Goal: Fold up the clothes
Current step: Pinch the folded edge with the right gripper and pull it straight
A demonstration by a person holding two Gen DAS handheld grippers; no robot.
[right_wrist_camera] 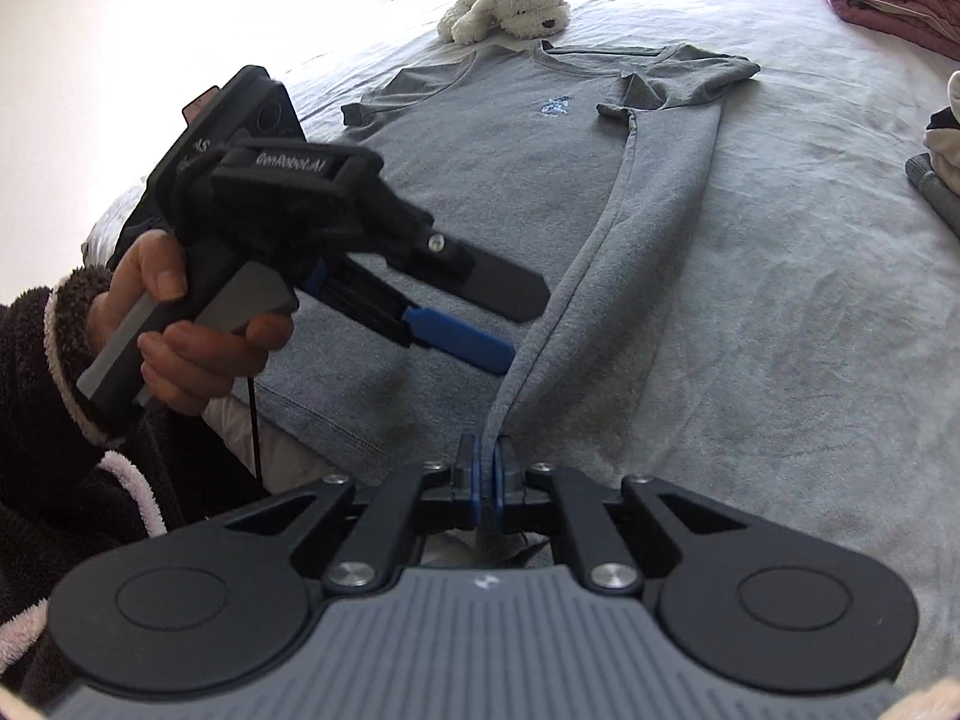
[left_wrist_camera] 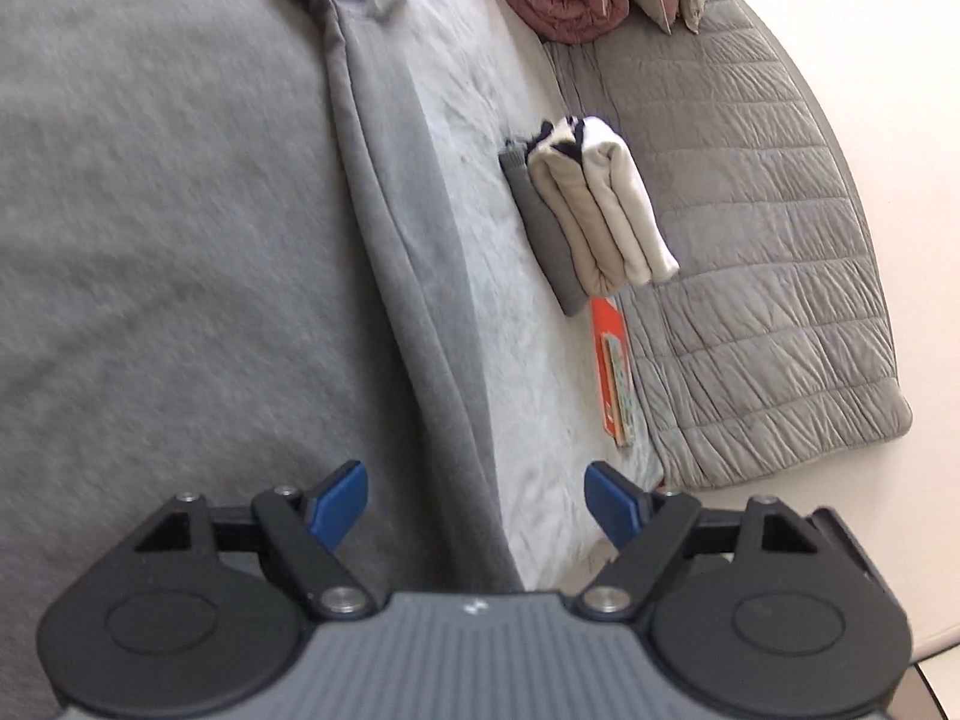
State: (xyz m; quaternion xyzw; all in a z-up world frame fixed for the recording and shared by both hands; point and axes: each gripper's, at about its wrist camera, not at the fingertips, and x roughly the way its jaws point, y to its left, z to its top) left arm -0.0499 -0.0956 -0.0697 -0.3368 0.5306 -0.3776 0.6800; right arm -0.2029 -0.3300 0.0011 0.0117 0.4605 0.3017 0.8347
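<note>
White lettering reading "GenRobot.AI" runs across the black body of the left hand-held gripper (right_wrist_camera: 510, 324), which a hand (right_wrist_camera: 180, 330) in a dark fleecy sleeve with pale trim holds over the near left part of a grey T-shirt (right_wrist_camera: 510, 180); its blue-padded jaws stand wide with nothing between them. The T-shirt, a soft knit with a small pale blue embroidered emblem (right_wrist_camera: 555, 105) on the chest, lies flat on the bed (right_wrist_camera: 780, 300), its right side folded inward into a long ridge. The right hand-held gripper (right_wrist_camera: 487, 468) is pinched narrowly on the near corner of that fold at the hem. A fluffy white plush dog (right_wrist_camera: 510, 3) lies beyond the collar. To the right sits a stack of folded clothes (left_wrist_camera: 594, 216), grey and cream, beside a quilted grey blanket (left_wrist_camera: 750, 228) and a flat orange packet (left_wrist_camera: 612, 372).
</note>
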